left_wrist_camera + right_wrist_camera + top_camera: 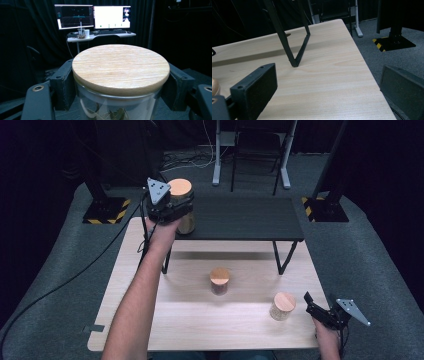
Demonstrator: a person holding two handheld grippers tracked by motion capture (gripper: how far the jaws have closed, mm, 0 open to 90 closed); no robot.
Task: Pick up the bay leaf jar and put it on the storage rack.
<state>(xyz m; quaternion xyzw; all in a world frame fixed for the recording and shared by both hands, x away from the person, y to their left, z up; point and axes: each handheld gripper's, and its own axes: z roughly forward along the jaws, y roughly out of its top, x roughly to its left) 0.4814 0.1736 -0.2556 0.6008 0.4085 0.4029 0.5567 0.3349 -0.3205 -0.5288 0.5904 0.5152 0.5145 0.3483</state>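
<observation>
My left hand-held gripper [176, 206] is clamped on the big glass jar [183, 210], its jaws pressing the glass from both sides just under the wooden lid [121, 67]. In the high view the jar sits in the upper left of the frame, at the left end of the black shelf [250, 217] that stands on legs over the far part of the worktop [200, 320]. I cannot tell whether its base is resting on the shelf or still hanging over the edge (my own hand hides the bottom of it). In the left gripper view something leafy and dried lies inside the glass.

My right hand-held gripper [314, 306] waits at the lower right of the high view, jaws wide apart with nothing between them, by the right edge of the worktop. Just to its left stands a small jar [283, 306] with a wooden lid, and a second small jar [219, 280] stands near the middle of the frame, both on the worktop below the shelf.

As I judge it, I am in the carrying step: the big jar is being moved to a spot on the shelf. What comes next calls for care: I need to bring it fully over the black surface, keep it upright, lower it until the base sits flat, and only then spread the jaws. Glass is slippery and heavy, so a release near the shelf's edge could tip it off.
</observation>
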